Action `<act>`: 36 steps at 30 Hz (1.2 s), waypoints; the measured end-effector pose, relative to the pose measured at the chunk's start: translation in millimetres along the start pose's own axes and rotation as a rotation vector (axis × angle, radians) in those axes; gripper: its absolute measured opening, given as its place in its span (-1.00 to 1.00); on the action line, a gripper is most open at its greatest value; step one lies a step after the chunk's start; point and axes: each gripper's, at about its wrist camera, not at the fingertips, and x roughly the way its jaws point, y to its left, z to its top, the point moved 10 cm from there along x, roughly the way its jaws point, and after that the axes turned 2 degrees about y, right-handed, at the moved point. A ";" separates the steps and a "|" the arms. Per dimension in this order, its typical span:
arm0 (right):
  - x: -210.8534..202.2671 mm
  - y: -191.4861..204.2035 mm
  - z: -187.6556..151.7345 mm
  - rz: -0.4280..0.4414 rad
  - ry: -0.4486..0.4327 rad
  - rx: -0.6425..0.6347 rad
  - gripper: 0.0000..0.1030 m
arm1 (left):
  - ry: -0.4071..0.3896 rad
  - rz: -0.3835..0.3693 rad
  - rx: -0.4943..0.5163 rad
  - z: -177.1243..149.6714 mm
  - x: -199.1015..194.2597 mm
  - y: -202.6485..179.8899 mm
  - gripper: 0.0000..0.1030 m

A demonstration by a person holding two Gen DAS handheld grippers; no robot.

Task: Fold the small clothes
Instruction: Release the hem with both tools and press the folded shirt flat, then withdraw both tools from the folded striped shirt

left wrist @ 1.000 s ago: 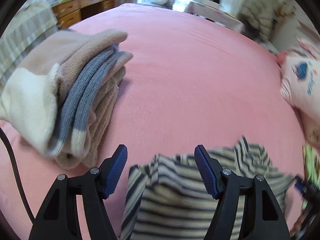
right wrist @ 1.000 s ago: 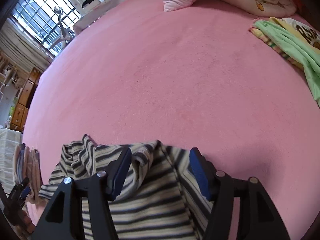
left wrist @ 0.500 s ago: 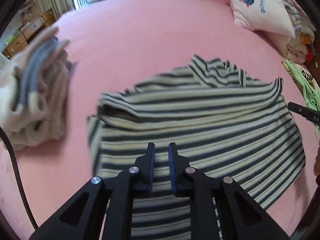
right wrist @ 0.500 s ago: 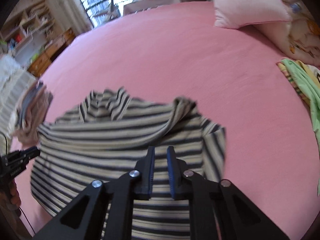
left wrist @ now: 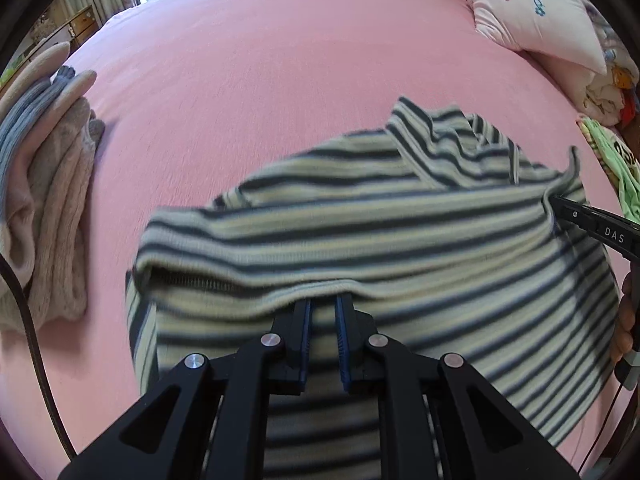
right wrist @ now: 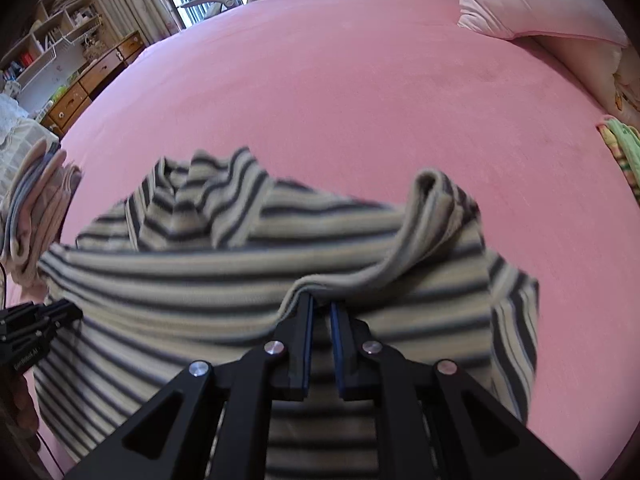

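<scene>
Both wrist cameras look steeply down, close over the striped shirt [left wrist: 400, 232] [right wrist: 240, 280]. They share the pink bed [left wrist: 280, 60] [right wrist: 360, 80].

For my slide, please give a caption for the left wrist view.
Left gripper jaws shut on the hem of a striped knit shirt spread over a pink bedsheet.

Shirt [left wrist: 400, 240] on bed [left wrist: 300, 60].
Folded clothes [left wrist: 44, 200] lying left of it, pillow [left wrist: 536, 12] behind at right.
</scene>
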 end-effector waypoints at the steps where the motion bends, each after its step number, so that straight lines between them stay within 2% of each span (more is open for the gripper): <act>1: 0.2 1.5 6.0 0.001 -0.010 0.001 -0.84 | -0.005 0.001 -0.005 5.2 1.9 0.1 -0.81; 8: 11.1 2.0 55.4 -0.040 -0.057 0.033 -0.84 | -0.072 0.020 -0.077 50.8 6.6 8.2 -0.81; 11: 0.8 6.1 66.4 0.014 -0.085 0.065 -0.84 | -0.084 0.024 -0.118 68.2 10.8 13.3 -0.81; 15: -31.1 34.5 55.8 0.159 -0.109 0.007 -0.84 | -0.081 0.027 -0.154 85.3 21.8 15.6 -0.81; 19: -40.2 55.8 27.8 0.180 -0.076 -0.113 -0.83 | -0.083 0.034 -0.212 102.2 32.6 25.8 -0.81; 23: -21.0 54.7 6.8 0.113 -0.018 -0.187 -0.83 | -0.086 0.053 -0.273 110.0 35.9 37.7 -0.81; 27: 11.2 24.6 8.8 0.027 0.032 -0.128 -0.83 | -0.087 0.067 -0.255 110.9 31.9 44.2 -0.81; 31: 30.2 -13.7 37.7 -0.010 0.018 0.006 -0.87 | -0.083 0.081 -0.238 105.4 29.3 48.8 -0.78; 36: 17.5 -52.1 79.8 -0.055 -0.056 0.148 -0.86 | -0.078 0.092 -0.223 98.5 30.8 51.4 -0.75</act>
